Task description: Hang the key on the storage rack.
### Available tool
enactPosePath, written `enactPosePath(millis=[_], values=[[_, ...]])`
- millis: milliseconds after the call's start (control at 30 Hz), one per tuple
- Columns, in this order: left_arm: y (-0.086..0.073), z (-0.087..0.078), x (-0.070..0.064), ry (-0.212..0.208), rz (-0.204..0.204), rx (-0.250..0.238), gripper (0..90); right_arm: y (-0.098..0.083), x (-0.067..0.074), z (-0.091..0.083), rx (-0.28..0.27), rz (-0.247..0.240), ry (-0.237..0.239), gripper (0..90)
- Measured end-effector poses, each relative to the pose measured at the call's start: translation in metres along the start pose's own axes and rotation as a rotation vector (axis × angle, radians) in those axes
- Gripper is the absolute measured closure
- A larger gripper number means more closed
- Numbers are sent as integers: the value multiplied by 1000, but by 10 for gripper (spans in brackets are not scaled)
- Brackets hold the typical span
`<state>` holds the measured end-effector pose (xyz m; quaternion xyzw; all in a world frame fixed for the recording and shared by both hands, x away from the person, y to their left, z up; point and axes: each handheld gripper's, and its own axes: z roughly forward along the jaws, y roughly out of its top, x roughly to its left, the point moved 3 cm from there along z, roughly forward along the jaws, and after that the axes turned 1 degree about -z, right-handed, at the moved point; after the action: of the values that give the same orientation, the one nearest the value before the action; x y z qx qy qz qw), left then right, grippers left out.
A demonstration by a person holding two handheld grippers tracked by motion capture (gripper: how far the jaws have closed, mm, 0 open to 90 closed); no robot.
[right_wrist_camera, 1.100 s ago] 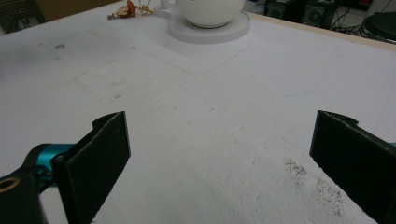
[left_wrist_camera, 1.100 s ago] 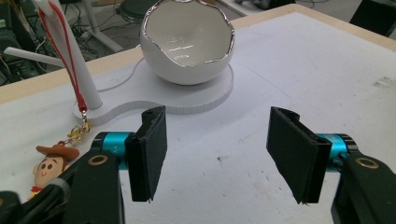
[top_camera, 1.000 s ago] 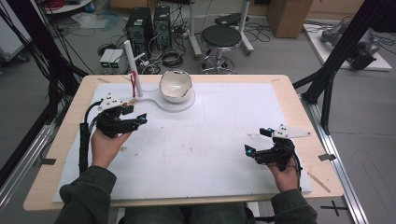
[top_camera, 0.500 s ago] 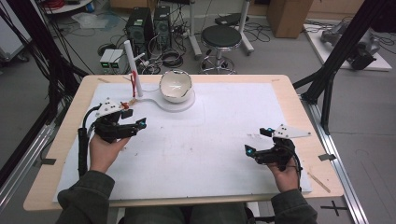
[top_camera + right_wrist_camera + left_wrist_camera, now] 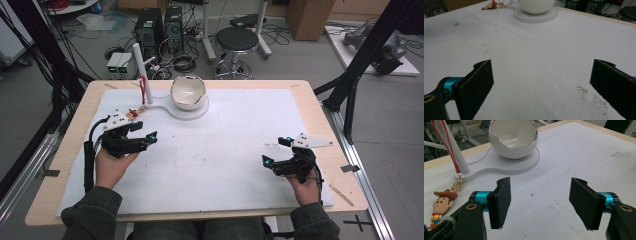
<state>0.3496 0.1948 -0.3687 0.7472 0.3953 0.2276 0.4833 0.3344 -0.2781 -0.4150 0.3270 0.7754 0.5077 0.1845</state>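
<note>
Right now the keychain (image 5: 439,206), a small cowboy figure on a red cord (image 5: 447,143) looped around the white post (image 5: 141,72), is lying on the mat just beside the left gripper (image 5: 145,138), on its outer, far side. In the left gripper view the figure is sitting left of the left pad (image 5: 500,203) and outside the jaws, so the hand is needing to swing that way before anything can be pinched. Its long axis is running from the hat, nearest the post, down toward the person, with the gold chain (image 5: 457,185) linking it to the cord. The left gripper's jaws have just been opening and are standing wide, nothing between them. The right gripper (image 5: 276,152) is resting well apart at the other side of the table (image 5: 300,87), jaws also wide and empty; the left hand is plainly the nearer one.

Counting: one keychain, one post, one eggshell-shaped bowl (image 5: 188,92) sitting on the round end of one white stand (image 5: 165,107), two grippers.
</note>
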Motion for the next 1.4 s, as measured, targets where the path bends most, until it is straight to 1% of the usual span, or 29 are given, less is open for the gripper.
enactPosePath(millis=[133, 267, 467, 600, 733, 933, 1033, 1400], values=[[0, -1, -3, -4, 4, -2, 338, 0, 0, 0, -1, 0, 0, 39], [-1, -3, -5, -5, 18, 4, 337, 0, 0, 0, 0, 0, 0, 40], [-3, -5, -8, -11, 15, -9, 332, 0, 0, 0, 0, 2, 1, 40], [-6, -6, -9, -14, 18, 1, 332, 0, 0, 0, -1, 2, 2, 39], [-8, -6, -12, -17, 16, -3, 331, 0, 0, 0, 1, 1, -1, 40], [-8, -9, -14, -23, 26, -1, 328, 0, 0, 0, -1, 3, 2, 39], [-9, -9, -16, -28, 18, -6, 326, 0, -1, 0, -1, 0, -1, 39], [-13, -13, -19, -33, 30, -2, 320, 0, -1, -1, -2, -1, -3, 40]])
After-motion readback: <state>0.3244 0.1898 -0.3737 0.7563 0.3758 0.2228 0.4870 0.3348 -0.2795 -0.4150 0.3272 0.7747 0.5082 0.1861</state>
